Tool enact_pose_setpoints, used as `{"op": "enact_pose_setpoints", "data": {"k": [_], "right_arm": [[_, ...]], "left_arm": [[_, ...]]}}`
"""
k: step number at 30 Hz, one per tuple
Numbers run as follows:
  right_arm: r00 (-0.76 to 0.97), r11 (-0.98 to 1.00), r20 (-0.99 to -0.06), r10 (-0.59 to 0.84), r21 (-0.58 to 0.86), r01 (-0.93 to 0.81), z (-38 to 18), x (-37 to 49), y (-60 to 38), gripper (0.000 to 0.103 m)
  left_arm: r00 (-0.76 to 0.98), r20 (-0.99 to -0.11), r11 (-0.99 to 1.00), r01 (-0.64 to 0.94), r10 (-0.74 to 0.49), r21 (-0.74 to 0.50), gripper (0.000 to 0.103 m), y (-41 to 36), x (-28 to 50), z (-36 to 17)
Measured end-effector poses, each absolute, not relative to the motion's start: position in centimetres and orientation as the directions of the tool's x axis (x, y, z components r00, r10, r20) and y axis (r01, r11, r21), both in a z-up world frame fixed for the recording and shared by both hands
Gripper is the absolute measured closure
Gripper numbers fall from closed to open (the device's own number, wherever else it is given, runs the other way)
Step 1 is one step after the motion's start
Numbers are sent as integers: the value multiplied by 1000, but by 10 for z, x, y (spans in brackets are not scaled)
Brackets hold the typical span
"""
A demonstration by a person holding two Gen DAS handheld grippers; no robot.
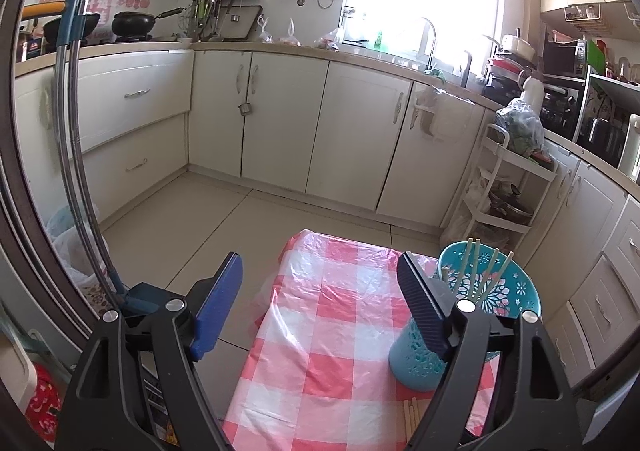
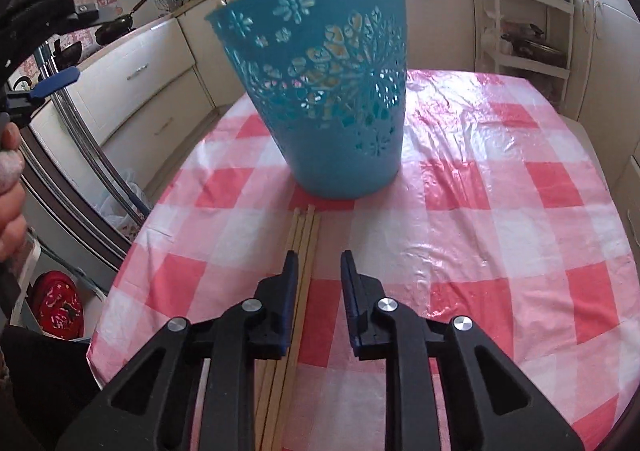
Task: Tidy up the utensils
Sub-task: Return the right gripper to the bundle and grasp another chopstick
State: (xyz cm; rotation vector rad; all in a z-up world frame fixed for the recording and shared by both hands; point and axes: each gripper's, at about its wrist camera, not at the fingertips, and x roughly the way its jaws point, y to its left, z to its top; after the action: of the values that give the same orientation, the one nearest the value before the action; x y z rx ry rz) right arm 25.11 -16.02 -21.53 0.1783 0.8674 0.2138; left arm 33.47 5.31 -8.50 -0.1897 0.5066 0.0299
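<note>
A teal cut-out utensil holder stands upright on the checked table. In the left wrist view the holder has several pale chopsticks standing in it. Several more chopsticks lie flat in a bundle in front of it, pointing at its base. My right gripper hangs low over that bundle with a narrow gap between its jaws. One stick runs just inside the left finger and the pads press on nothing. My left gripper is held wide open and empty to the left of the holder, whose side its right finger covers.
The pink-and-white plastic cloth hangs over the table's left edge. A white tiered trolley stands beyond the table's far right corner. Mop poles lean at the left. A person's hand grips the left tool.
</note>
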Motion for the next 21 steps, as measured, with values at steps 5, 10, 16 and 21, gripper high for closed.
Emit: {"op": "enact_pose_setpoints", "data": {"k": [5, 10, 16, 21], "right_arm": [[609, 966, -751, 254, 230, -119, -223, 259, -155, 82], [593, 968, -766, 248, 213, -130, -228, 264, -150, 82], [594, 973, -771, 230, 196, -123, -231, 266, -152, 82], [597, 977, -775, 210, 152, -146, -231, 264, -147, 83]], "left_arm": [[871, -491, 984, -69, -22, -167, 27, 52, 335, -87], [867, -497, 985, -64, -24, -160, 27, 49, 336, -88], [864, -503, 986, -64, -23, -156, 27, 48, 337, -89], [861, -508, 987, -60, -24, -147, 26, 46, 338, -91]]}}
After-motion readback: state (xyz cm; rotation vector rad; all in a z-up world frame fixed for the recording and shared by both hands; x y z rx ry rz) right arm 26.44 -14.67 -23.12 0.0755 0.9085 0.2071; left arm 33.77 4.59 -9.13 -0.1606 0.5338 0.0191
